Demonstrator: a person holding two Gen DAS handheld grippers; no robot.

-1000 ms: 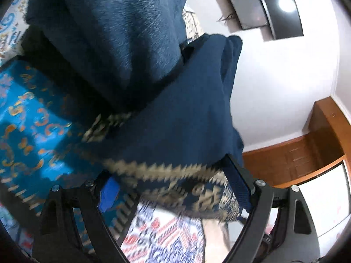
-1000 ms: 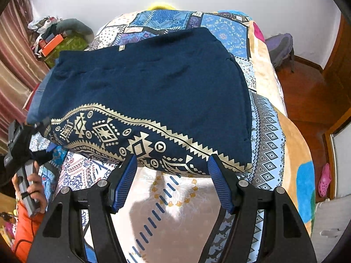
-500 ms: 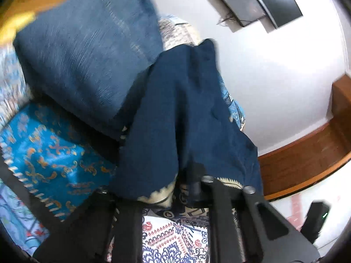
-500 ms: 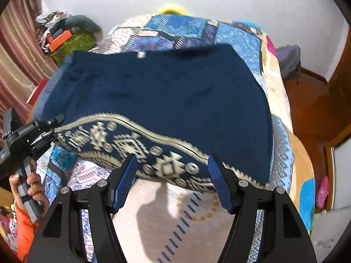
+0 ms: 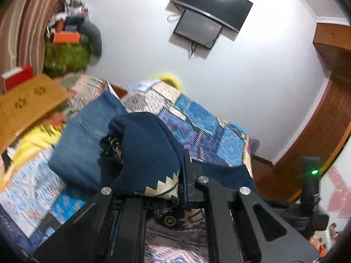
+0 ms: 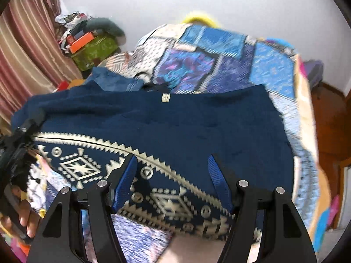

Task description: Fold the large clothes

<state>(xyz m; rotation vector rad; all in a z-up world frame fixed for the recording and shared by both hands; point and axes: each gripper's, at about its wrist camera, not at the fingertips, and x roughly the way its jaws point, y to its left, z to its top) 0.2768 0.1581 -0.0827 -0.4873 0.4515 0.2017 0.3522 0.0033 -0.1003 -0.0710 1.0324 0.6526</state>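
1. the left gripper [image 5: 153, 194] has just been closing and now pinches the patterned hem of the navy garment [image 6: 175, 127]; the bunched cloth could slip out if pulled hard.
2. the right gripper [image 6: 173, 182] is spread, hovering over the hem with nothing held, so the fold may drag lopsided.
3. beyond both, the garment lies across the quilted bed [image 6: 219, 50]; the denim piece [image 5: 87, 140] beside it could snag.

Counted: one navy garment [image 6: 175, 127] with cream pattern, one lighter blue garment [image 5: 81, 144], one patchwork bedspread [image 6: 219, 54], two grippers (left gripper [image 5: 153, 188], right gripper [image 6: 173, 175]), two wall screens [image 5: 210, 8], one striped curtain [image 6: 28, 50], one visible hand [image 6: 19, 217].
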